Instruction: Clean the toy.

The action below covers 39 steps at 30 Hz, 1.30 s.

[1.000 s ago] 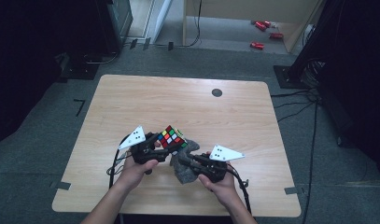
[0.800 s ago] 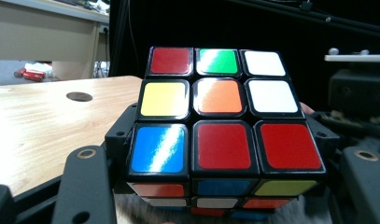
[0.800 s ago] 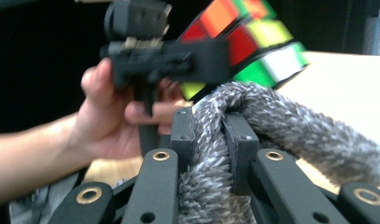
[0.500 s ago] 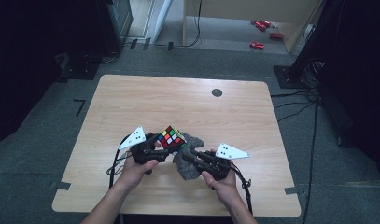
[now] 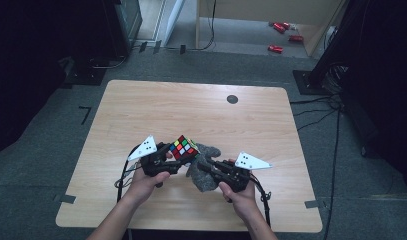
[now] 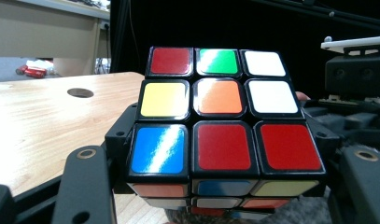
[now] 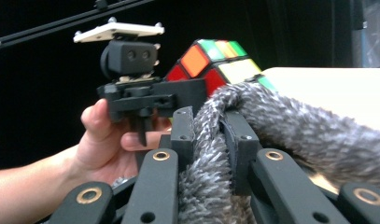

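A Rubik's cube [image 5: 183,147] is held a little above the wooden table [image 5: 191,110], near its front edge. My left gripper [image 5: 182,156] is shut on it, one jaw on each side. In the left gripper view the cube [image 6: 220,116] shows a mixed face with red, blue, yellow and white squares. My right gripper [image 5: 201,166] is shut on a grey fuzzy cloth [image 5: 205,172], which lies against the cube's right side. In the right gripper view the cloth [image 7: 295,130] is pinched between the jaws of my right gripper [image 7: 211,135], with the cube [image 7: 211,60] just beyond it.
A small dark round hole [image 5: 232,99] marks the far side of the table. Cables trail from both grippers toward the front edge. Red objects [image 5: 281,35] lie on the floor beyond the table, and dark equipment stands at both sides.
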{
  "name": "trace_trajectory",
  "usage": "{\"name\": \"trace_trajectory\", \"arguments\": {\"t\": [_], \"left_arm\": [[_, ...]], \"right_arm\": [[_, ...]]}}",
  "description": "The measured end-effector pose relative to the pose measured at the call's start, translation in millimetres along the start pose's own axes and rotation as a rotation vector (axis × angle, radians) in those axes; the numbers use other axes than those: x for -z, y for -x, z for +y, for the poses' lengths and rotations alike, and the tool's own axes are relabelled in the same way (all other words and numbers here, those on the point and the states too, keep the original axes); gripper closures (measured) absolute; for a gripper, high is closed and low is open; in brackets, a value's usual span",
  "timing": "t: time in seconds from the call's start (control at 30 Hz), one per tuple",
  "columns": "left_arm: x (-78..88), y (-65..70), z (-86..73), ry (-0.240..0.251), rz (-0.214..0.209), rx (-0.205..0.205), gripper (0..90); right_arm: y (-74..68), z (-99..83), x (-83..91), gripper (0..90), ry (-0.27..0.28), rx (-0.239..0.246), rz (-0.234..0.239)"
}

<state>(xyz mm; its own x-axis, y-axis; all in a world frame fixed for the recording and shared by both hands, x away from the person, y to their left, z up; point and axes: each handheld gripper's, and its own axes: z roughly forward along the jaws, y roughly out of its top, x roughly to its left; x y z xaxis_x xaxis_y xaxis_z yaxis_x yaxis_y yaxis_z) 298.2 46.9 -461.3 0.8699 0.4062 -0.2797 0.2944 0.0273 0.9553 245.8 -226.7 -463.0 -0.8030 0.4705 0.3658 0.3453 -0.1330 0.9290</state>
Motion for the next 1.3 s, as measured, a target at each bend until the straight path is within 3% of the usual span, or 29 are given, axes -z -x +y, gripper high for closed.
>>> {"name": "trace_trajectory", "arguments": {"t": [0.2, 0.3, 0.4, 0.47, 0.53, 0.6, 0.67, 0.73, 0.83, 0.93, 1.13, 1.2, 1.27, 1.3], "left_arm": [[-0.2, -0.9, -0.5, -0.012, 0.017, -0.002, 34.6], [1.2, -2.0, -0.2, -0.014, 0.034, -0.013, 34.6], [2.3, -4.1, -0.5, -0.027, 0.055, -0.014, 34.6], [2.1, -4.8, -1.4, -0.033, 0.06, -0.015, 34.6], [1.3, -4.1, -1.7, -0.034, 0.06, -0.019, 34.6], [0.7, -3.6, -1.8, -0.035, 0.057, -0.021, 34.6], [0.3, -3.6, -2.1, -0.039, 0.057, -0.02, 34.6], [0.2, -3.8, -2.4, -0.041, 0.059, -0.021, 34.6], [-0.1, -3.7, -2.7, -0.042, 0.059, -0.021, 34.6], [-0.1, -3.6, -2.8, -0.042, 0.06, -0.021, 34.6], [1.5, -4.6, -1.9, -0.043, 0.072, -0.018, 34.6], [1.7, -5.2, -1.8, -0.045, 0.076, -0.016, 34.6], [1.9, -5.6, -1.6, -0.047, 0.079, -0.015, 34.6], [2.1, -6.0, -1.4, -0.047, 0.082, -0.012, 34.6]], "right_arm": [[-11.9, -7.3, -12.0, 76.9, -0.06, 0.028, 0.079], [-9.2, -2.3, -6.3, 76.8, -0.033, 0.029, 0.071], [1.0, 7.0, 7.7, 76.8, 0.031, 0.004, 0.011], [9.6, 11.9, 16.0, 76.6, 0.049, 0.0, -0.084], [20.0, 14.4, 24.1, 76.6, 0.038, -0.006, -0.212], [26.8, 14.7, 29.5, 76.6, 0.036, -0.01, -0.298], [33.9, 13.0, 34.0, 76.6, 0.013, 0.019, -0.409], [40.4, 8.5, 34.9, 76.6, -0.026, 0.016, -0.474], [50.4, 0.2, 32.4, 76.5, -0.101, -0.032, -0.497], [55.2, -6.7, 27.9, 76.0, -0.169, -0.043, -0.518], [59.1, -12.8, 24.9, 70.3, -0.227, -0.044, -0.55], [60.3, -13.7, 25.0, 59.1, -0.235, -0.034, -0.563], [58.9, -12.5, 27.5, 46.3, -0.183, -0.021, -0.527], [57.9, -11.6, 28.0, 41.5, -0.177, -0.01, -0.532]]}}
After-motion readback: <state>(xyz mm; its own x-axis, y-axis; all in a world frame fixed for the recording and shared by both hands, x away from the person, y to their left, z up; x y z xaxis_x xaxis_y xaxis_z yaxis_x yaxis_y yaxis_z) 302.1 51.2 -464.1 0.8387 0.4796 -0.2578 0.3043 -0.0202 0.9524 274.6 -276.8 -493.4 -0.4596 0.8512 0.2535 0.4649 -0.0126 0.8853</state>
